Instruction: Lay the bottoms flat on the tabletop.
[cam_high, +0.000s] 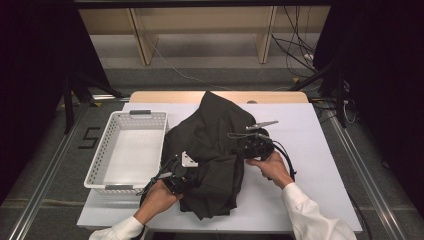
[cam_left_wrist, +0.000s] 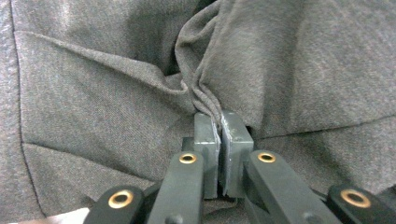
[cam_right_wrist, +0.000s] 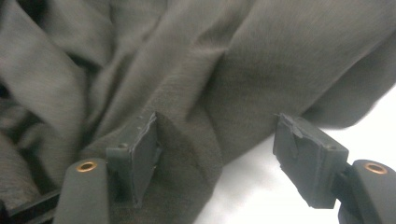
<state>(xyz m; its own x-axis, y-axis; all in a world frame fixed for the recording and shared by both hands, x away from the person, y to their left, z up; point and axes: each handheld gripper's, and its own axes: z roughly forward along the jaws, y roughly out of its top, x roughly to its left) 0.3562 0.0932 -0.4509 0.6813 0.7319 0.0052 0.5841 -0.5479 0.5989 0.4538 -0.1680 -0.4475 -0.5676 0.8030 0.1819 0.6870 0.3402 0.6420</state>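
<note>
The dark grey garment (cam_high: 212, 150) lies crumpled at the centre of the white table (cam_high: 320, 165), just right of the white perforated basket (cam_high: 127, 150), with one edge touching the basket's right side. The left gripper (cam_left_wrist: 218, 128) sits at the garment's lower left part. Its jaws are closed together, with a narrow fold of the cloth pinched between the pads (cam_left_wrist: 205, 135). The right gripper (cam_right_wrist: 215, 154) sits at the garment's right edge. Its jaws stand wide apart: one pad (cam_right_wrist: 140, 149) rests on the cloth, the other is over bare table. Nothing is clamped between them. In the high view, the left gripper (cam_high: 186, 170) and right gripper (cam_high: 252, 142) are well apart.
</note>
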